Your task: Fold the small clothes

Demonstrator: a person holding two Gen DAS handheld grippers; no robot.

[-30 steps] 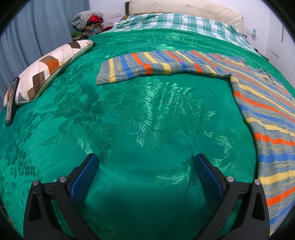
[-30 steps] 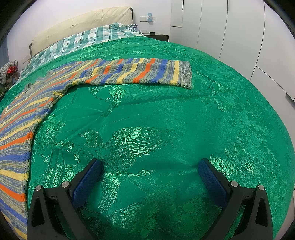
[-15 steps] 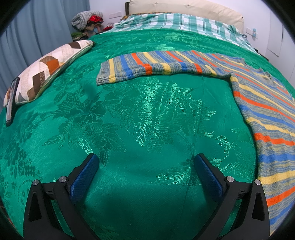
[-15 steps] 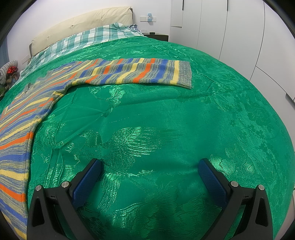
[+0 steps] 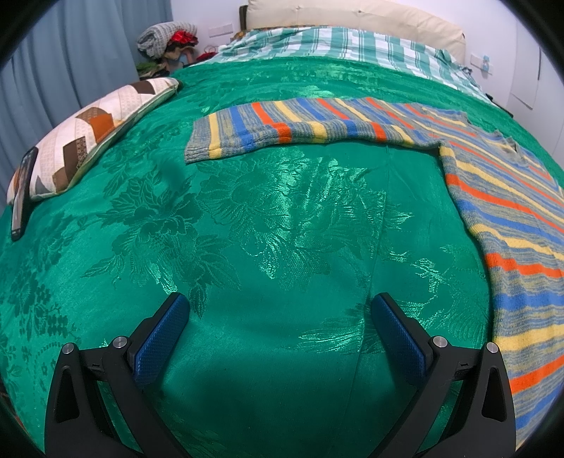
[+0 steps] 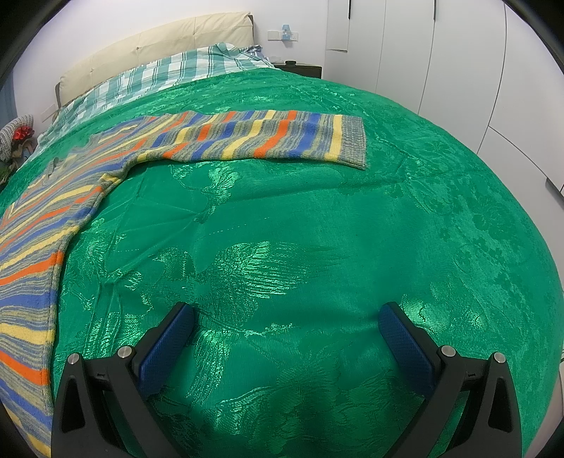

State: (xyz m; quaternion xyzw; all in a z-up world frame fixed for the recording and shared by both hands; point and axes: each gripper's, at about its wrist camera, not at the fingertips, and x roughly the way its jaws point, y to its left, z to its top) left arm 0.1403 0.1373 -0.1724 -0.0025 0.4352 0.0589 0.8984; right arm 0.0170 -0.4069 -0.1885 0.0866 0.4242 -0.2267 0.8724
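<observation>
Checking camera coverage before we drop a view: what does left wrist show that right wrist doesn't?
Only the left wrist view: a patchwork brown-and-cream pillow, a dark phone leaning against it, blue-grey curtains, and the open left gripper.

Only the right wrist view: white wardrobe doors, a dark nightstand, and the open right gripper.

Both: the striped knit sweater spread flat with one sleeve out, the green floral bedspread, the checked teal-and-white sheet and the cream headboard.

Green bedspread point(image 5: 282, 218), cream headboard point(image 6: 158, 38), white wardrobe point(image 6: 440, 53), blue curtain point(image 5: 70, 53)
</observation>
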